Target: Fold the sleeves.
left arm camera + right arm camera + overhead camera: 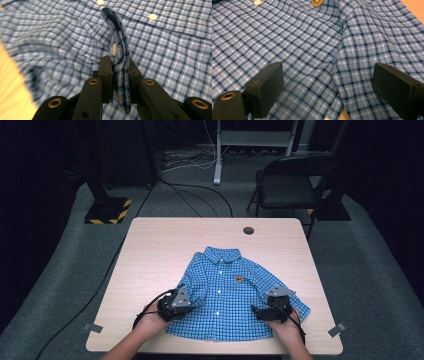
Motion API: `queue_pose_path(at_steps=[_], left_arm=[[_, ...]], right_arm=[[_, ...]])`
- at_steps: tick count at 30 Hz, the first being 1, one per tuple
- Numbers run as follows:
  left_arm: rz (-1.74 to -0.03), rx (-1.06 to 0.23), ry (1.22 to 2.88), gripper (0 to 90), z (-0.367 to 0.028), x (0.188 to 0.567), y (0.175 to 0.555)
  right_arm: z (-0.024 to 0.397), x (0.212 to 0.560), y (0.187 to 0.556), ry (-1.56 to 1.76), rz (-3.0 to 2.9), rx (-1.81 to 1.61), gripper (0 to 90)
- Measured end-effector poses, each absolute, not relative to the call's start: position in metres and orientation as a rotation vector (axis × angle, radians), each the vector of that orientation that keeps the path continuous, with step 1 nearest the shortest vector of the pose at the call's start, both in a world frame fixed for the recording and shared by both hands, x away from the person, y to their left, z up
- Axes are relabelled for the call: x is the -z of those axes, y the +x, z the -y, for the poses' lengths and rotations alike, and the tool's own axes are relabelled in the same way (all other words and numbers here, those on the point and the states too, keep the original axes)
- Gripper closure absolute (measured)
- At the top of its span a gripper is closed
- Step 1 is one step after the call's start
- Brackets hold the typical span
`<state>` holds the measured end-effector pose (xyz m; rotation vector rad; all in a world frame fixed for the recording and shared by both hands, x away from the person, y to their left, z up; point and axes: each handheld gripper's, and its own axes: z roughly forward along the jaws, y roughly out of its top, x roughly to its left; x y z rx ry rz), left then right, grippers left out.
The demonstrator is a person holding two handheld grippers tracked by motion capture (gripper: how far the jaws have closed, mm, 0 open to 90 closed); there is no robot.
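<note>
A small blue checked shirt point(225, 290) lies flat, front up and buttoned, on the wooden table point(160, 250), with an orange badge point(239, 279) on its chest. My left gripper point(189, 306) is at the shirt's left sleeve. In the left gripper view its jaws point(119, 67) are shut on the dark-edged sleeve cuff point(120, 42), which stands up between them with a white button showing. My right gripper point(257, 312) is over the right sleeve. In the right gripper view it point(327, 82) stands open, the checked cloth point(299, 45) lying below the wide-apart pads.
A round cable hole point(248, 230) sits near the table's far edge. Grey tape marks point(93, 327) lie at both near corners. Beyond the table stand a black chair point(290, 185), a stand base with yellow-black stripes point(107, 210) and floor cables.
</note>
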<state>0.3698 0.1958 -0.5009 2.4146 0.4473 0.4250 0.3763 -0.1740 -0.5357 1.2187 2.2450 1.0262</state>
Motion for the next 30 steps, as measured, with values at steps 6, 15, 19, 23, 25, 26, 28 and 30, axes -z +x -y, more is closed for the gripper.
queue_pose_path(at_steps=[6,15,19,23,25,26,28,30], left_arm=[[-0.488,-0.43,2.374,79.5,-0.212,0.491,0.365],[-0.465,-0.313,2.39,67.3,-0.199,0.508,0.361],[-0.47,-0.234,2.357,56.4,-0.198,0.507,0.36],[-0.48,-0.201,2.325,51.8,-0.199,0.501,0.359],[-0.478,-0.2,2.319,50.5,-0.199,0.499,0.357],[-0.478,-0.2,2.319,49.6,-0.199,0.499,0.357],[-0.476,-0.203,2.31,48.0,-0.198,0.497,0.355],[-0.467,-0.209,2.311,47.5,-0.197,0.495,0.354]], right_arm=[[0.173,0.536,0.376,1.216,-2.245,-1.02,9.5],[0.173,0.536,0.376,1.216,-2.245,-1.019,9.5],[0.174,0.536,0.376,1.217,-2.244,-1.024,9.5],[0.174,0.536,0.376,1.219,-2.245,-1.025,9.5],[0.174,0.536,0.376,1.218,-2.244,-1.024,9.5],[0.174,0.536,0.376,1.217,-2.244,-1.023,9.5],[0.173,0.536,0.376,1.219,-2.244,-1.023,9.5],[0.173,0.536,0.376,1.216,-2.244,-1.02,9.5]])
